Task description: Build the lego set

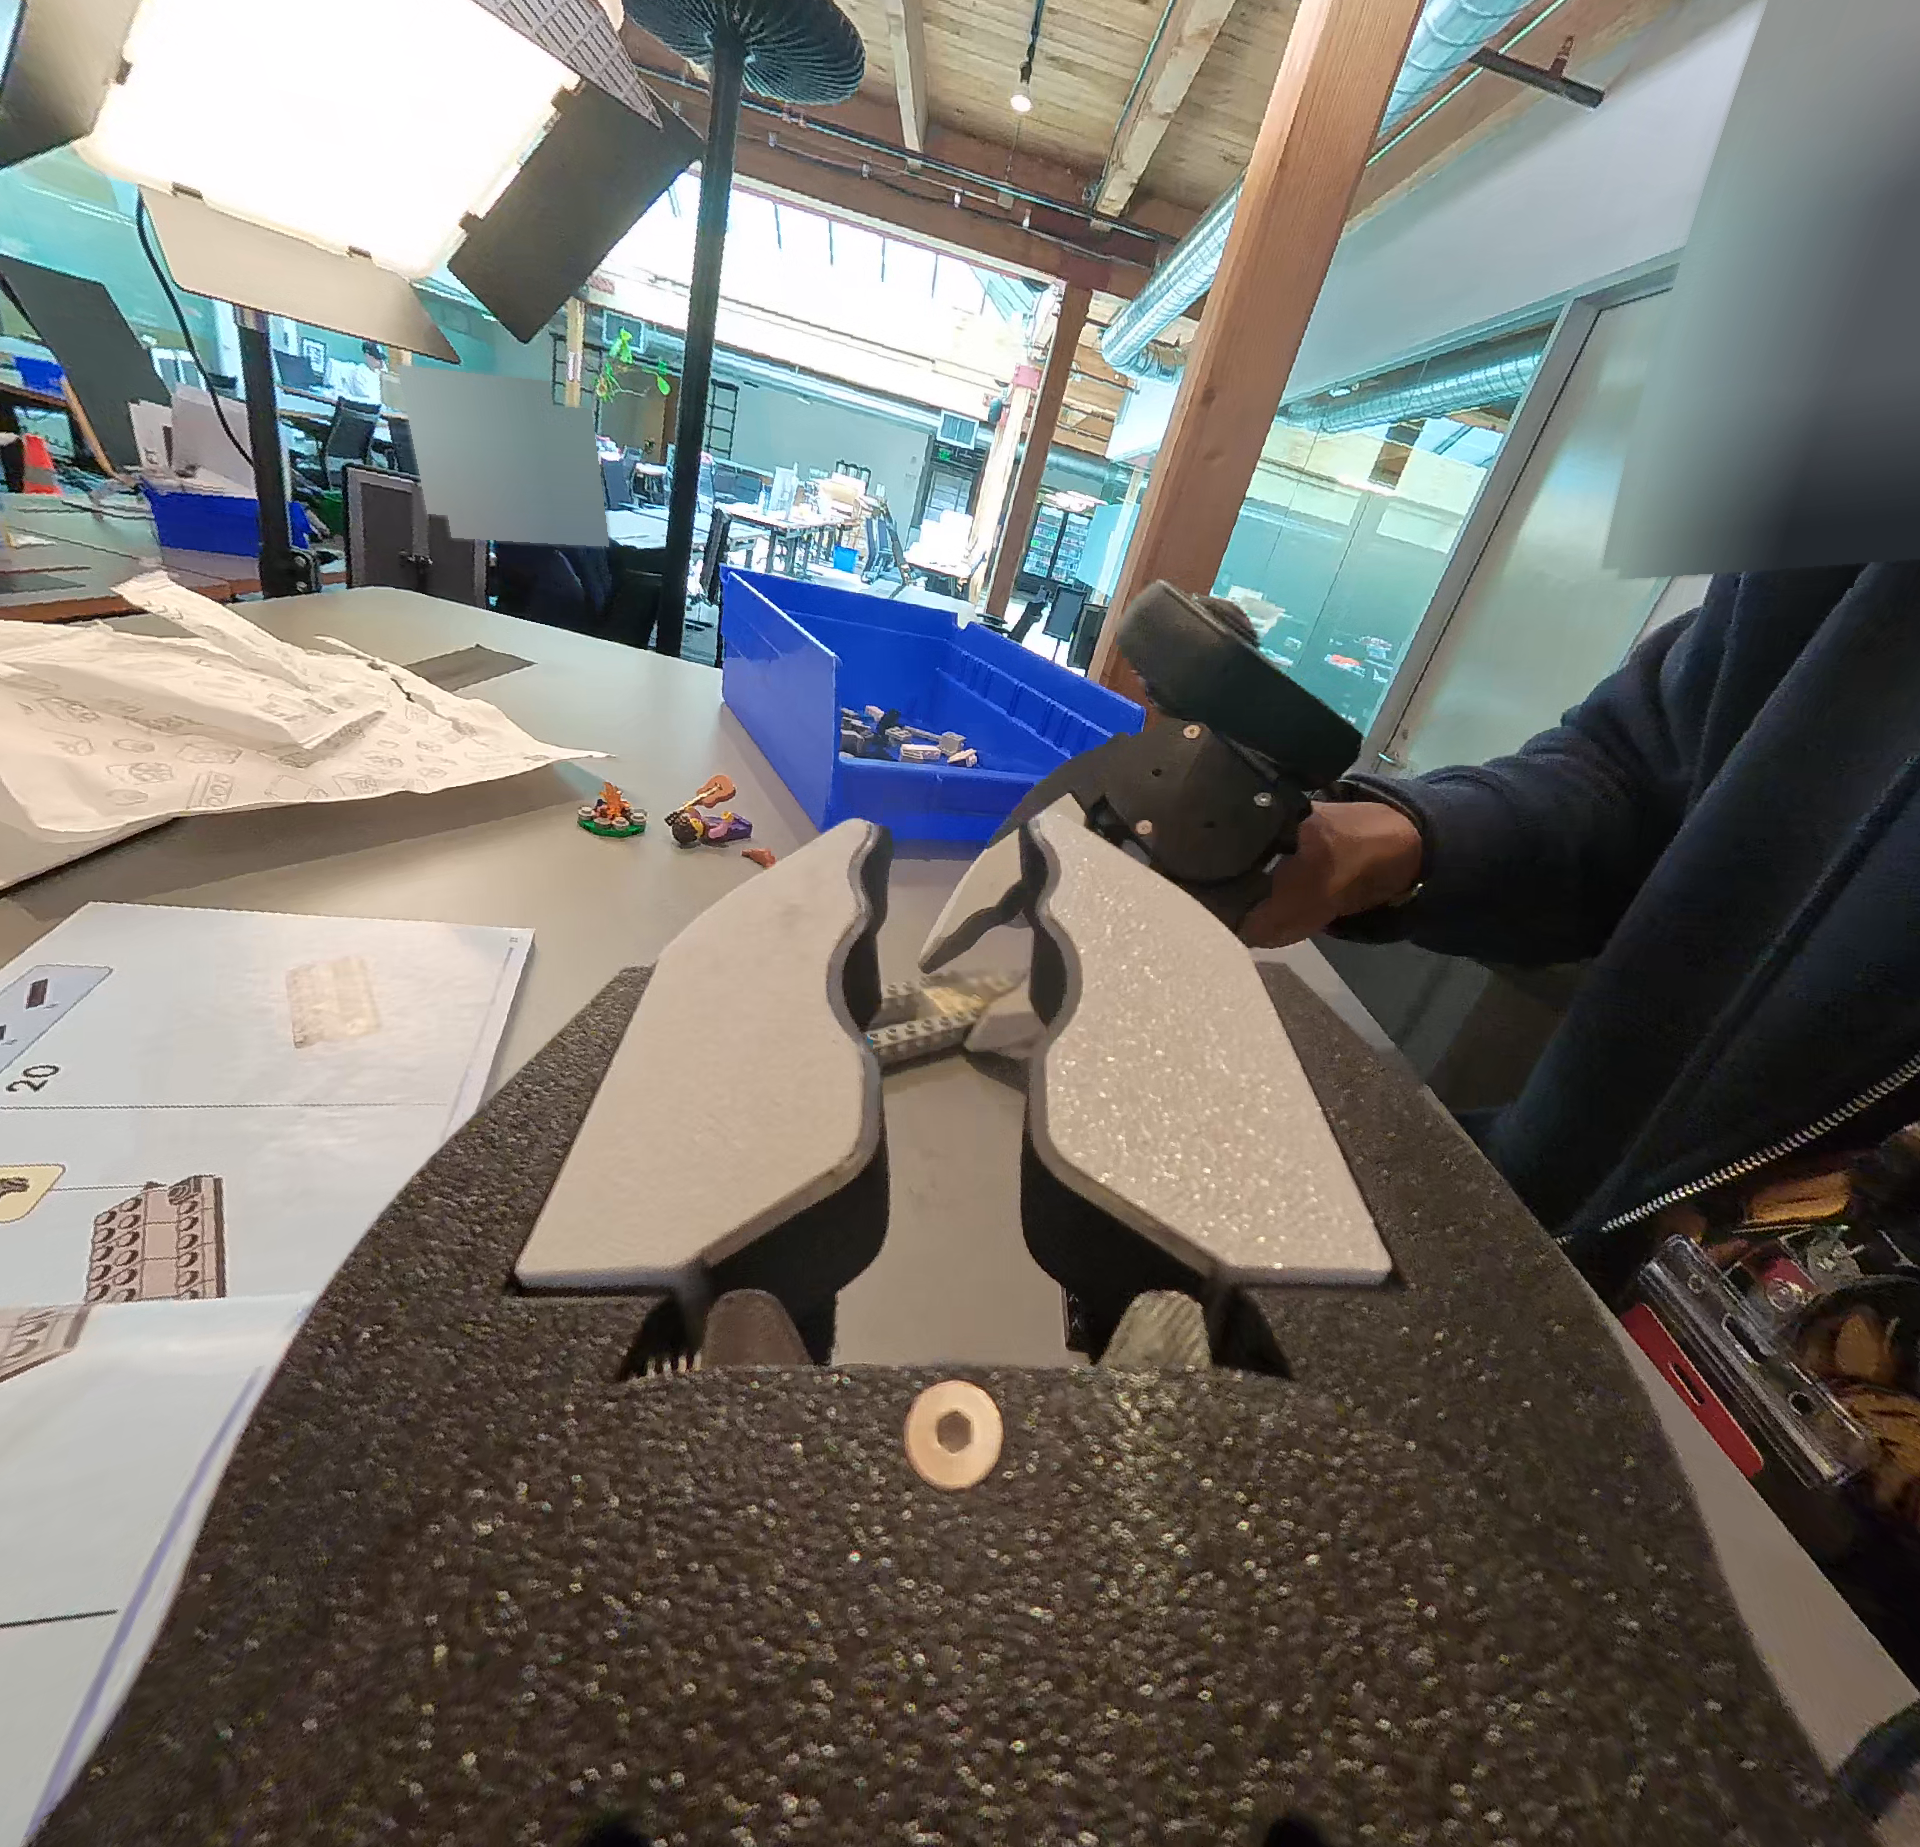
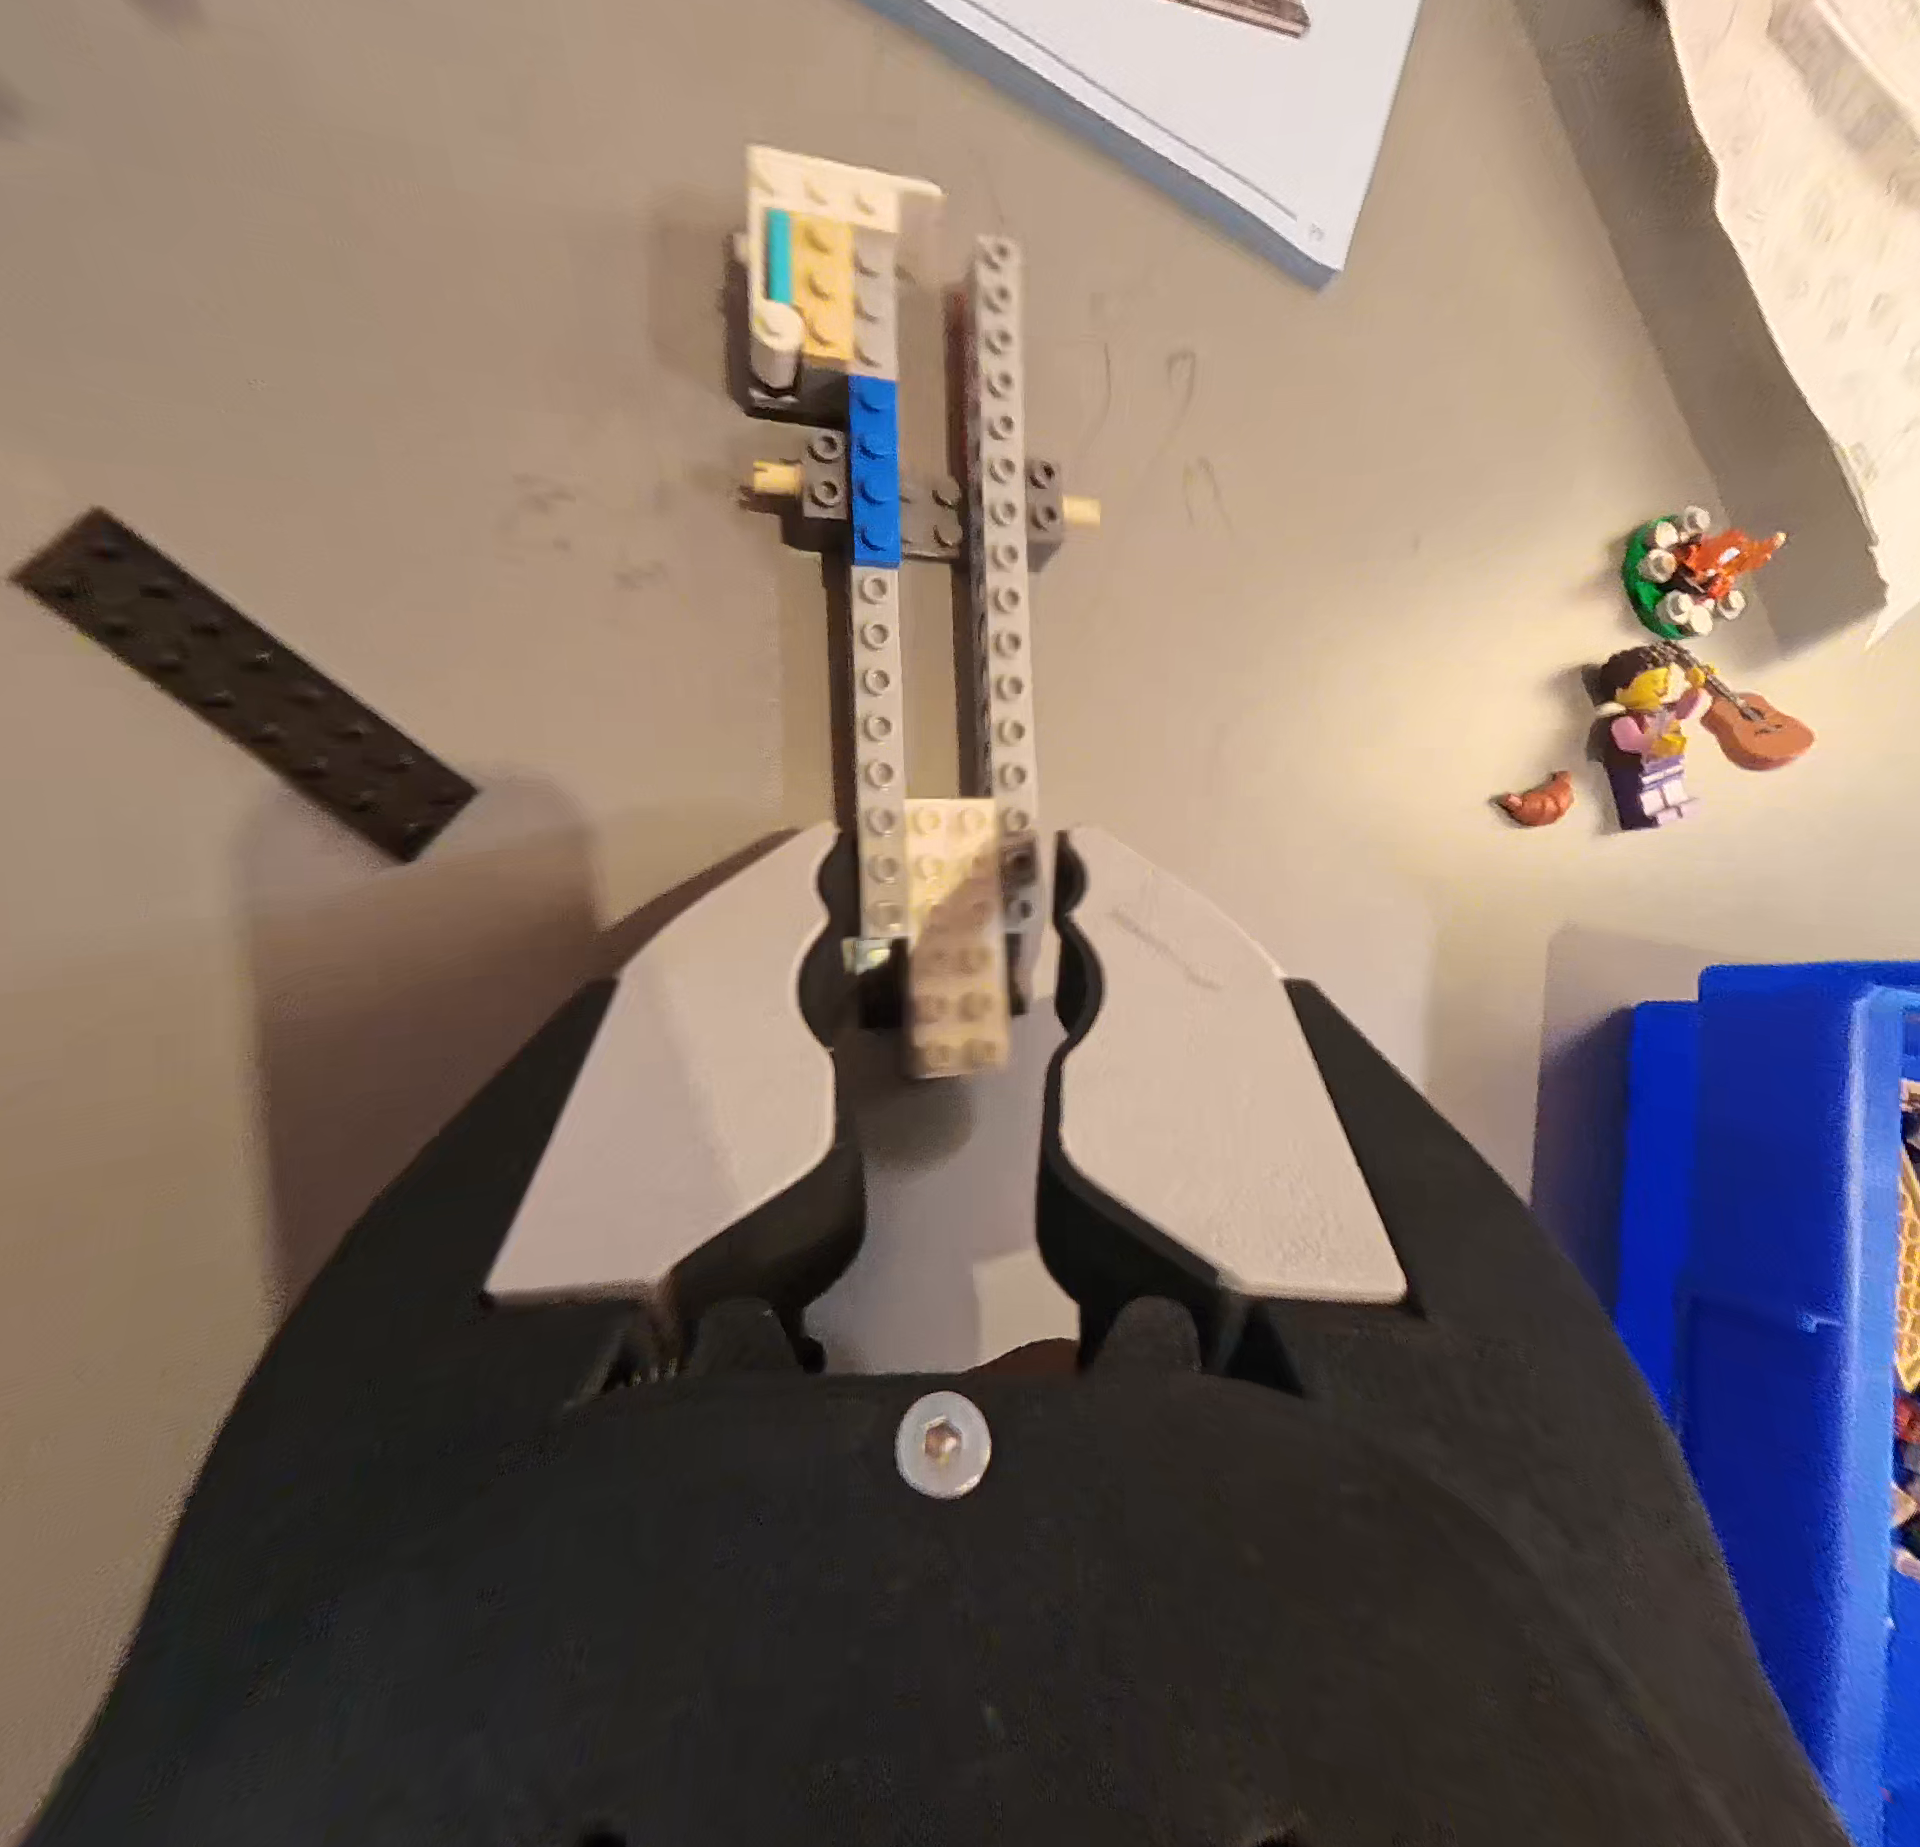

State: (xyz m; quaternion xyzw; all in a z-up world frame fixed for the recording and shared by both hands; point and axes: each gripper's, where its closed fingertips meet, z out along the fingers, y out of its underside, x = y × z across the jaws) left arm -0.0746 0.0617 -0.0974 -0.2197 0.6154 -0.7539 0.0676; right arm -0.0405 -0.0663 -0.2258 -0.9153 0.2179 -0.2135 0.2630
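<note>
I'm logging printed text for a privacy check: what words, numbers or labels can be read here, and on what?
Instruction booklet: a printed step number, not quoted here.
Booklet's page number: too small to read.
White paper bag: drawings, nothing readable.
Red card: nothing readable.

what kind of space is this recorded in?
Likely an open-plan office or workshop: exposed wood ceiling beams, rows of desks behind, glass partitions. Nearby, a studio light panel over a grey table with toy bricks.

Two close wrist views, shared brick frame (image 2: 935, 654)
</note>
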